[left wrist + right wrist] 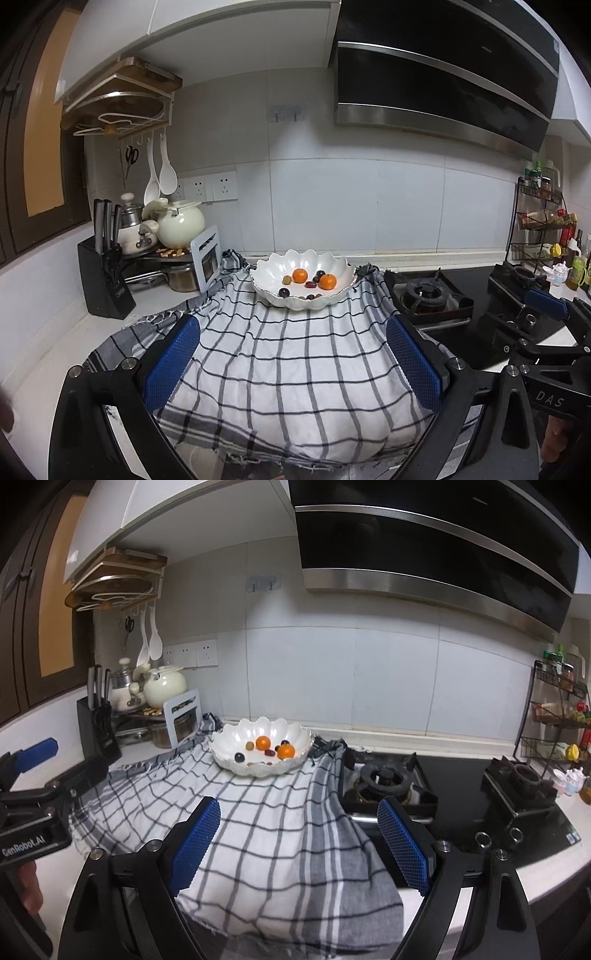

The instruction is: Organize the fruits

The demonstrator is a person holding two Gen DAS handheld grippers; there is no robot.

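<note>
Both grippers are hovering over the checked cloth [288,369] on the surface, jaws spread wide and holding nothing: the left gripper [291,365] and the right gripper [295,845]. Ahead, a white scalloped bowl [334,264] is sitting on the cloth's far end, holding two oranges [300,275] and several small dark fruits [283,292]. A gas burner [384,781] is standing just beside the cloth.

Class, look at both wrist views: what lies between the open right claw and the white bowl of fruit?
Only the checked cloth lies between the right claw and the bowl; nothing else rests on that stretch. The right wrist view shows it best.
</note>
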